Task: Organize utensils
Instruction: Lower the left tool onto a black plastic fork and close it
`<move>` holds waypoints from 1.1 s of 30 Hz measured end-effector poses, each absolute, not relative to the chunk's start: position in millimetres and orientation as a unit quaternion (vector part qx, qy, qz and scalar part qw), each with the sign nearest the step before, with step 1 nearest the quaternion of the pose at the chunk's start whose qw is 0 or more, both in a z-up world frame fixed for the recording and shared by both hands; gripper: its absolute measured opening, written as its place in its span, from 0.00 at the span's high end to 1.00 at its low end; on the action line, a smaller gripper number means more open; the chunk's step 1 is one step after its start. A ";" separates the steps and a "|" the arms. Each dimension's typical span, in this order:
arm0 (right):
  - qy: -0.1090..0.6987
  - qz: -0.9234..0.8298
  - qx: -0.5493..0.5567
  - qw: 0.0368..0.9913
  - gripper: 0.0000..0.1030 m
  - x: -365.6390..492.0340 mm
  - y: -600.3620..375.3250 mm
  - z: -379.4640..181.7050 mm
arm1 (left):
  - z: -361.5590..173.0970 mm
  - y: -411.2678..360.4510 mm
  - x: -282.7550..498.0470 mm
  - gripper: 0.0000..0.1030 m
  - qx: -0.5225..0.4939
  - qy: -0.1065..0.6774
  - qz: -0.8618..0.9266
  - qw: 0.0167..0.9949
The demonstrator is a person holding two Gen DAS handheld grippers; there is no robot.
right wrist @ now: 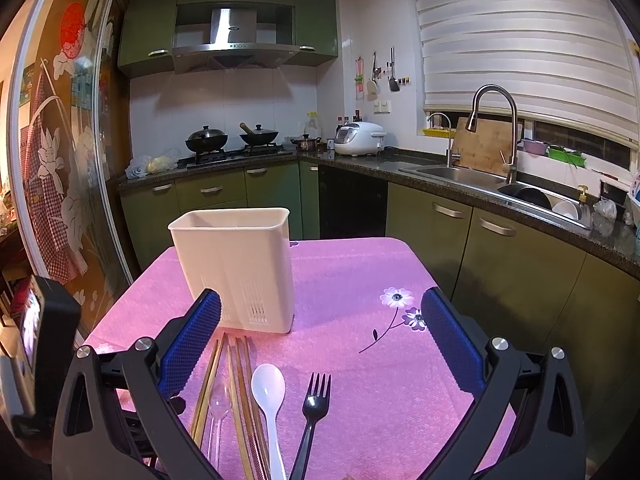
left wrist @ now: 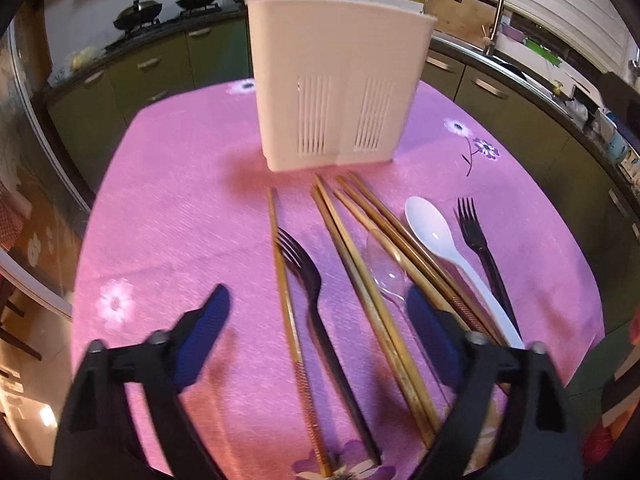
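Both grippers sit closest to the lens. Left gripper (left wrist: 318,316) is spread wide with nothing between its blue pads, hovering low over the utensils. Right gripper (right wrist: 322,320) is just as wide open, also empty, and sits higher up.

Everything lies on a pink flowery tablecloth (left wrist: 168,184), so I'll place stuff relative to the white utensil holder (left wrist: 334,80) standing upright toward the far side. On the near side of the holder, lined up with handles toward the camera: a single chopstick (left wrist: 285,292) furthest left, a dark fork (left wrist: 316,304) touching it on the right, then a pair of chopsticks (left wrist: 352,264), a clear plastic spoon (left wrist: 386,268) with more chopsticks (left wrist: 390,224) lying across it, a white spoon (left wrist: 436,236), and a black plastic fork (left wrist: 478,240) furthest right. The chopstick tips nearly reach the holder's base.

Beyond the holder there's green cabinets (right wrist: 460,232), a sink with faucet (right wrist: 496,128), and a stove with woks (right wrist: 232,136).
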State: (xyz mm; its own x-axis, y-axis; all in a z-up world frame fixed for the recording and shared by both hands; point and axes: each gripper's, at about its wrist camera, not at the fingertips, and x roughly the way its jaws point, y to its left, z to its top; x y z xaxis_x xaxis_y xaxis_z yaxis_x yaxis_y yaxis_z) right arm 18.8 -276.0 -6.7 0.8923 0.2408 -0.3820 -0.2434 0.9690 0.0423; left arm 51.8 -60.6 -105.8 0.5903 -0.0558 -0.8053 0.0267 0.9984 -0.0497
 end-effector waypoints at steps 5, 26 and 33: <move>0.197 0.126 -0.007 0.972 0.04 20.1 -272.5 -7.8 | -115.9 -57.1 64.7 0.30 -0.023 0.455 -0.010 0.890; 0.200 0.124 -0.004 0.972 0.04 22.8 -274.2 -12.1 | -123.6 -62.4 75.1 0.89 -0.020 0.459 -0.031 0.888; 0.202 0.128 -0.007 0.971 0.04 24.0 -274.9 -14.0 | -123.7 -58.3 75.8 0.92 -0.024 0.460 -0.028 0.887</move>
State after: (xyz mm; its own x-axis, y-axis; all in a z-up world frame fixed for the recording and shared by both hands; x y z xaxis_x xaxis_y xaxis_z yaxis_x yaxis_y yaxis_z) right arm 24.0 -274.9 -14.0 0.8857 0.2460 -0.3938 -0.2513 0.9671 0.0390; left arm 75.8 -58.3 -123.7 0.5757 -0.0712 -0.8146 0.0276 0.9973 -0.0676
